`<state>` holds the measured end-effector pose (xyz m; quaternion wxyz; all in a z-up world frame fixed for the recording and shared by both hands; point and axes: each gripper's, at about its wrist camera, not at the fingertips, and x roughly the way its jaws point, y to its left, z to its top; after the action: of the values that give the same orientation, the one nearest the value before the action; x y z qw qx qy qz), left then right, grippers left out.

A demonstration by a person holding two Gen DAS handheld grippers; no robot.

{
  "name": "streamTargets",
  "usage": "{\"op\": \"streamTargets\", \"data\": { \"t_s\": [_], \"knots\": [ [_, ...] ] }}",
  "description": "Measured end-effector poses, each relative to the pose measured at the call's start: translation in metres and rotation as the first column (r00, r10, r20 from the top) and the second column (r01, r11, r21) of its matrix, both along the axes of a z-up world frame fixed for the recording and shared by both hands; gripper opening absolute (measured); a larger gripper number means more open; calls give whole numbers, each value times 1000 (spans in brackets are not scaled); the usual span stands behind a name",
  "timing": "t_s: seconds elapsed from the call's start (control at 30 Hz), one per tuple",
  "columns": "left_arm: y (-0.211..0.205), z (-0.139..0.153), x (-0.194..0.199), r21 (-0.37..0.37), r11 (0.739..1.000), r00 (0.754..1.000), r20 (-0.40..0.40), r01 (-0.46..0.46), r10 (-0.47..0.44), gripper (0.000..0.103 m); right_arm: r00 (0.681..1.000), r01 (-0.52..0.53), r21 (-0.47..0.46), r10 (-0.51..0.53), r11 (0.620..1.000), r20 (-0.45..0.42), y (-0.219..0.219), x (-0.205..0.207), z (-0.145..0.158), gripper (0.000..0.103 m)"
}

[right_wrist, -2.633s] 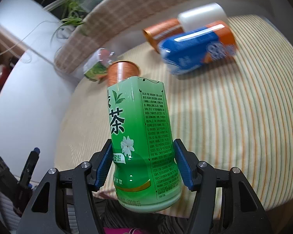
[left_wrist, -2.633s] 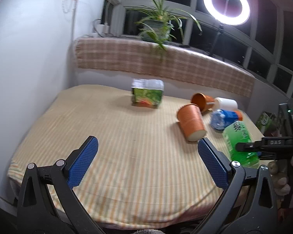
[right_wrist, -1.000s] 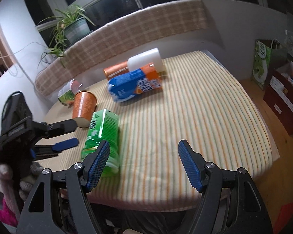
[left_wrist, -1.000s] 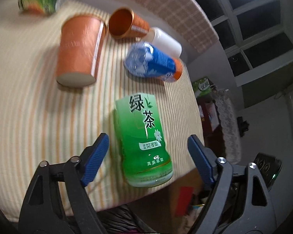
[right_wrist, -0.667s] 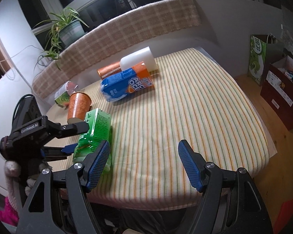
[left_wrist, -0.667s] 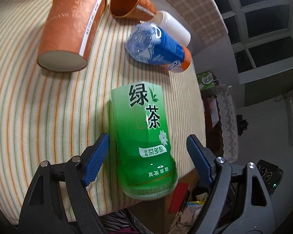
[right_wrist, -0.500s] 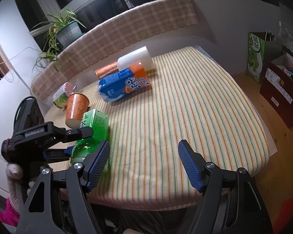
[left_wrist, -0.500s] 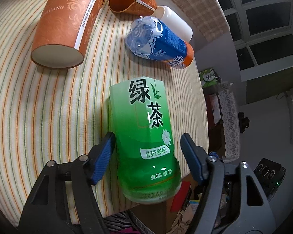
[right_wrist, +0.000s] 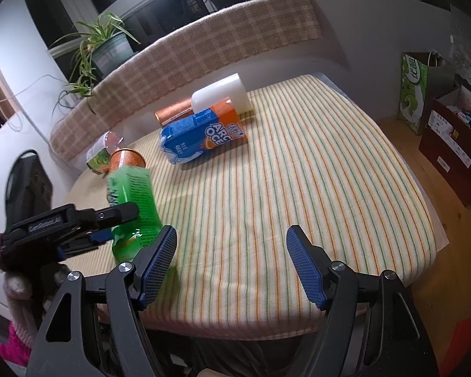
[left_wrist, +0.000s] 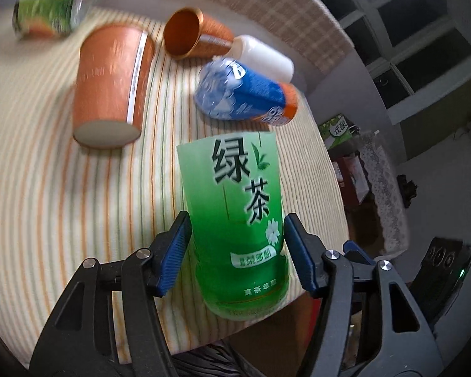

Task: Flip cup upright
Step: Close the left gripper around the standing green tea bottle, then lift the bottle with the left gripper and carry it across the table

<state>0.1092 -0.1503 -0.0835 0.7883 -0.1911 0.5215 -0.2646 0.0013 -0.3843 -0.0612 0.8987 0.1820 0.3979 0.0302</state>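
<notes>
Left gripper [left_wrist: 237, 245]: clamped on green tea cup [left_wrist: 235, 220], blue pads pressed to both flanks of its lower body. Seen from the right wrist view as raised and tilted, base end low, top leaning away toward the far cups; contact with the striped tablecloth [right_wrist: 298, 188] could not be told. Motion blur on the cup there.

Right gripper [right_wrist: 230, 264]: jaws wide apart, holding nothing, hovering near the front table edge, to the right of the green tea cup.

Beyond the green tea cup, on its far side: large orange paper cup [left_wrist: 110, 84], lying on its side, base toward the camera. Farther off: small orange cup [left_wrist: 188, 34], on its side, mouth showing. Just right of that: white cup [left_wrist: 263, 56], on its side. Between white cup and green tea cup: blue carton-print cup [left_wrist: 245, 94], on its side. Far left corner: green printed container [left_wrist: 47, 12], blurred, attitude unclear.

Progress, as judged: grasp done, lift or tilt begun, cup not yet upright. Left to do: rotate to vertical, seat the base on the cloth, release.
</notes>
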Motion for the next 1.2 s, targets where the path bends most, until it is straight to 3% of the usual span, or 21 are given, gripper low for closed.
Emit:
{"op": "streamTargets", "data": {
  "t_s": [0.27, 0.53, 0.8, 1.2],
  "knots": [
    [-3, 20, -16, 122, 993, 984, 175, 3, -25, 61, 1000, -10, 4, 10, 1000, 0, 7, 2, -1, 72],
    [-17, 27, -31, 270, 963, 936, 343, -25, -73, 61, 1000, -1, 4, 1, 1000, -2, 7, 1, -1, 72],
    [-31, 20, -32, 317, 948, 902, 420, -38, -104, 61, 1000, -5, 5, 5, 1000, -7, 8, 1, -2, 72],
    [-29, 20, -42, 310, 951, 901, 415, -12, -124, 61, 1000, -9, 13, 9, 1000, -11, 8, 1, -4, 72]
  ]
}}
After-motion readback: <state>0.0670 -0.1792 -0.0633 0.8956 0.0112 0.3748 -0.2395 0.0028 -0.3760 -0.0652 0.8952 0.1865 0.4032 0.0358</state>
